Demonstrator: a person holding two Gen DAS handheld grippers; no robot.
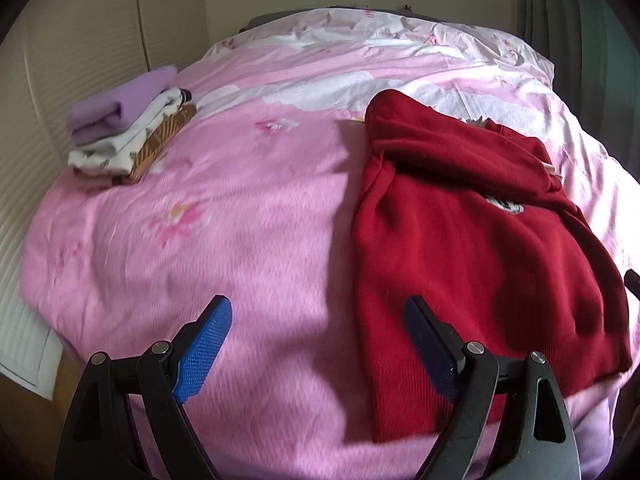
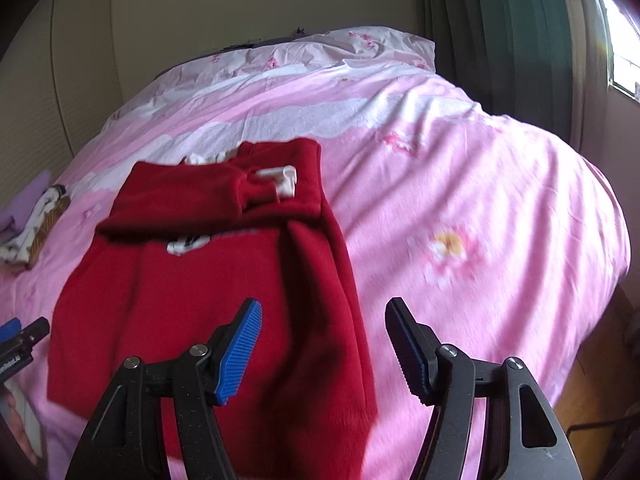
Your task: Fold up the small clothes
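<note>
A pink flowered quilt covers the bed, with a paler sheet bunched at twelve o'clock. A green curtain hangs at one o'clock beside a bright window. At nine o'clock stands what may be a cream wardrobe, somewhat blurred.

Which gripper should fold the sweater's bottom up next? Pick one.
Probably both, but the right gripper leads: open, over the red sweater's near right edge. The left gripper, also open, hangs mostly over bare bedspread.
</note>
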